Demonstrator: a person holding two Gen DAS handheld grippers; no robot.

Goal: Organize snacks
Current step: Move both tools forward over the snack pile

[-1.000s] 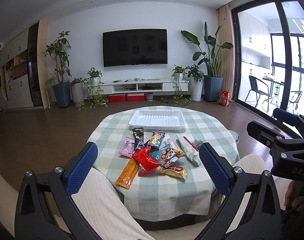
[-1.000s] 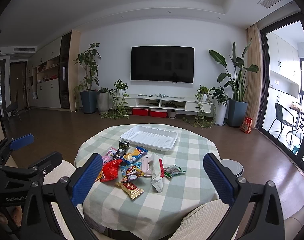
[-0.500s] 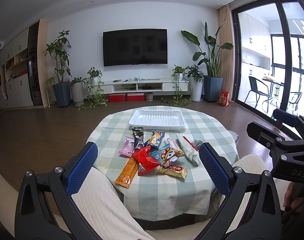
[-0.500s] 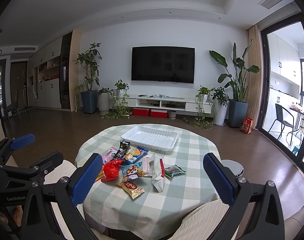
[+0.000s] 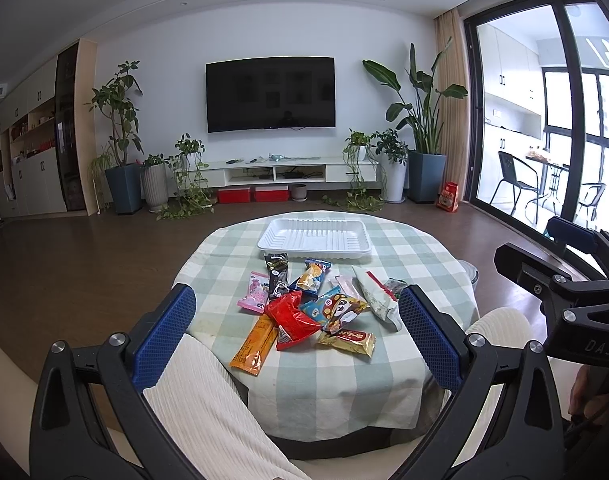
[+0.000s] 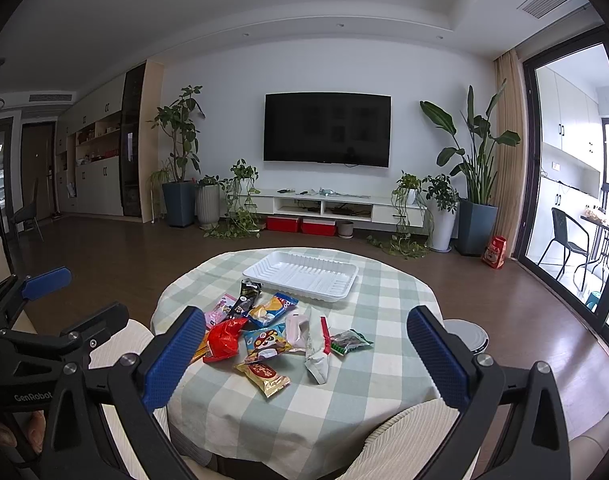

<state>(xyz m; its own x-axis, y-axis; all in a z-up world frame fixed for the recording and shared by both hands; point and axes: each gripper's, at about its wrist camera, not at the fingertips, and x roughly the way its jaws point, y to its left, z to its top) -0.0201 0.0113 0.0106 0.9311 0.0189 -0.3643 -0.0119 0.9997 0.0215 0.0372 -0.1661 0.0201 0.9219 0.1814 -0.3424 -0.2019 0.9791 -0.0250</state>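
On the round table [image 5: 424, 264], covered with a green and white checked cloth, the snacks lie in a loose heap on the near half, and the white tray [image 5: 360, 245] stands behind them with its long axis going left to right.

From left in the left wrist view: a pink packet [image 5: 253, 293], then a long orange packet [image 5: 255, 339] whose long axis runs from the near left toward the heap. A black packet [image 5: 276, 267] points toward the tray, almost touching its near rim. The red bag [image 5: 292, 318] is crumpled in the middle, partly over the orange one. Next are a blue packet with a cartoon animal [image 5: 336, 308], a gold bar with a red label [image 5: 349, 338] — its writing is too small to read — and a long white packet [image 5: 375, 298] that points from the tray toward the near right.

The left claw [image 5: 297, 340] is wide apart and holds nothing, back from the table edge. The right claw [image 6: 306, 358] is also wide apart and holds nothing. On the gripper bodies one can read "GenRobot" and "DAS".
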